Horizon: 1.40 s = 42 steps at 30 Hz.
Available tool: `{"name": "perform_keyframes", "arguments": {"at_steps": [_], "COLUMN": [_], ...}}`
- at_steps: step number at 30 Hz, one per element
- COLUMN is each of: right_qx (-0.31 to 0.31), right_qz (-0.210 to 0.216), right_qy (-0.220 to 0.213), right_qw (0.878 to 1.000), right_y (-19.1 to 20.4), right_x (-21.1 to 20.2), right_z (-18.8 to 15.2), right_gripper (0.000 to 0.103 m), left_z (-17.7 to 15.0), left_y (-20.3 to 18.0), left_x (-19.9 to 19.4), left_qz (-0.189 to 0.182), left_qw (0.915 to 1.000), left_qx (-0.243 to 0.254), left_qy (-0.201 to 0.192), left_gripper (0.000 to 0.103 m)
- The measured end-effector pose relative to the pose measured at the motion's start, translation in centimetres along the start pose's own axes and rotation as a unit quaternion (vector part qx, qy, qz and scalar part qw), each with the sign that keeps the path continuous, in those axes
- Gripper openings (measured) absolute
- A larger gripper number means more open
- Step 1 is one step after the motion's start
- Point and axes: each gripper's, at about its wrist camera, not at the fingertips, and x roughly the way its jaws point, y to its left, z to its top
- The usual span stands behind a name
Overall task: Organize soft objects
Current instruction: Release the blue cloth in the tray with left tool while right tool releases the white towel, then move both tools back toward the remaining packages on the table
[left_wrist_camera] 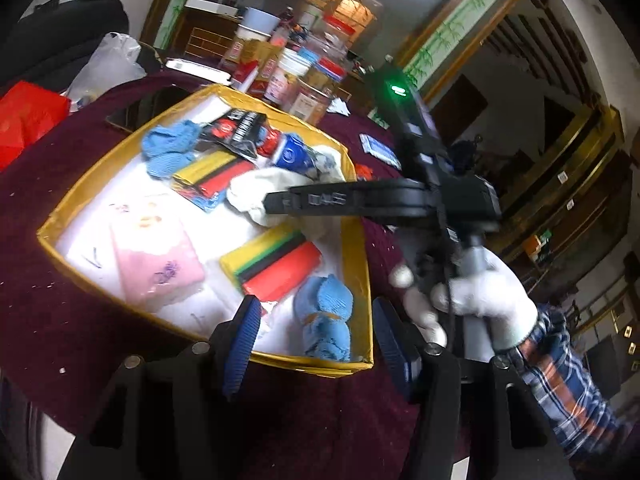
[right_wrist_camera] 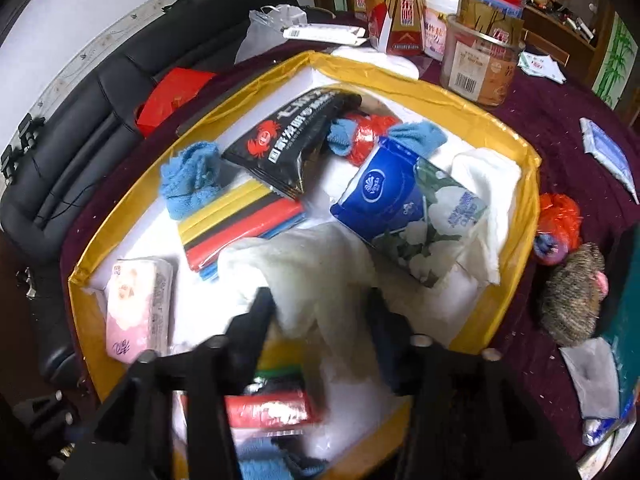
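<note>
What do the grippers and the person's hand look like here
Left gripper: black frame, silver bolts, ribbed blue pads. Right gripper: black, white lettering, green light, grey handle, thin black cable. The hand wears a white glove and a blue, orange and white plaid sleeve.

Box [right_wrist_camera: 530, 184] crowded; bare floor beside pink pack [right_wrist_camera: 138, 312].

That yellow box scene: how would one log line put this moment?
left gripper: open, over blue cloth | right gripper: open, astride white cloth | yellow box: holds cloths and packets
</note>
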Motion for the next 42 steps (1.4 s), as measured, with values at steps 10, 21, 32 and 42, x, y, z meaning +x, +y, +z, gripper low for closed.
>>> {"name": "perform_keyframes", "arguments": {"at_steps": [10, 21, 32, 42], "right_qx": [0.022, 0.198, 0.304, 0.337], "right_qz": [-0.04, -0.07, -0.084, -0.057], "right_qy": [-0.115, -0.174, -0.196, -0.193], "right_qw": [0.992, 0.962, 0.929, 0.92], "right_y": [-3.4, -16.1, -24.2, -28.9], "right_x": [-10.7, -17.3, -19.6, -16.0], "right_z": [-5.7, -18.0, -25.7, -20.0], "right_gripper": [0.08, 0.079, 0.08, 0.079], "left_z": [-1.1, -4.7, -8.6, -9.2], "left_y": [-1.1, -9.4, -15.1, -15.7], "left_x": [-0.4, 1.8, 5.4, 5.9], "left_qz": [-0.003, -0.03, -0.033, -0.022], "left_qw": [1.0, 0.9937, 0.9772, 0.975], "left_qx": [-0.009, 0.092, 0.162, 0.167], "left_qy": [-0.003, 0.057, 0.133, 0.145], "left_gripper": [0.069, 0.071, 0.072, 0.072]}}
